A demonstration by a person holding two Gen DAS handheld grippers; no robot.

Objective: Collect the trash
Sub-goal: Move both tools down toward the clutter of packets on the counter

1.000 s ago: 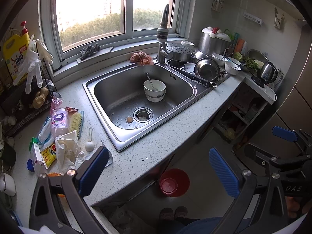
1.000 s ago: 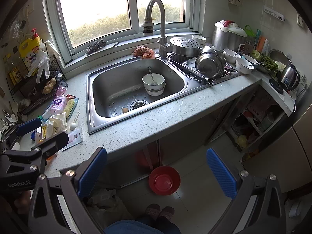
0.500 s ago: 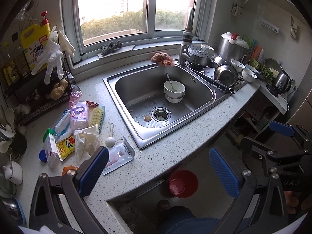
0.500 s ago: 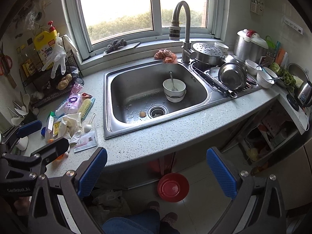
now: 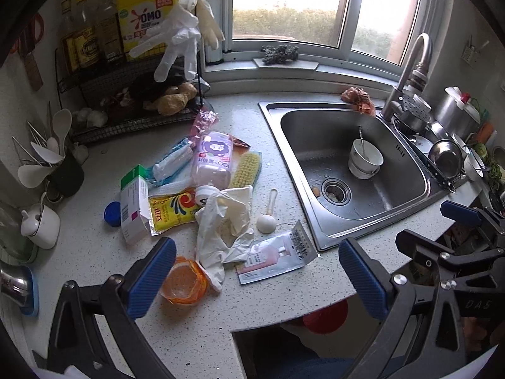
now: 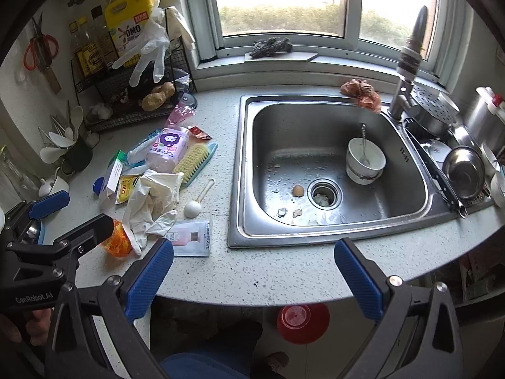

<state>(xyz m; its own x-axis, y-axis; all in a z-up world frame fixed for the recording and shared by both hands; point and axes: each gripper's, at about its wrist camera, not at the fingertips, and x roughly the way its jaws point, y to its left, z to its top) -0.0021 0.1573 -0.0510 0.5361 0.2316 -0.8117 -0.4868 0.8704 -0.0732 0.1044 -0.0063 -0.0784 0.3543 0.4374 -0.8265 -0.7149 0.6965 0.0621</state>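
A heap of litter lies on the speckled counter (image 5: 221, 309) left of the sink: a crumpled white glove (image 5: 224, 224), a pink sachet (image 5: 277, 257), an orange plastic cup (image 5: 183, 282), a yellow sauce packet (image 5: 172, 210), a green-and-white carton (image 5: 134, 202), a pink bottle (image 5: 213, 161) and a blue cap (image 5: 112, 214). My left gripper (image 5: 257, 279) hangs open just above the cup and sachet, holding nothing. My right gripper (image 6: 252, 279) is open over the counter's front edge, right of the sachet (image 6: 191, 237). An eggshell (image 6: 297, 190) lies in the sink.
The steel sink (image 6: 243, 170) holds stacked bowls with a spoon (image 6: 366, 161). A yellow scrub brush (image 5: 246, 170) and white scoop (image 5: 266, 219) lie beside the heap. A wire rack (image 5: 132, 94) with bottles stands at the back left. A red bin (image 6: 303, 322) sits on the floor.
Both grippers have swung left and come closer to the counter. The litter heap, earlier at the far left, now lies right before my left gripper. Both stay open.
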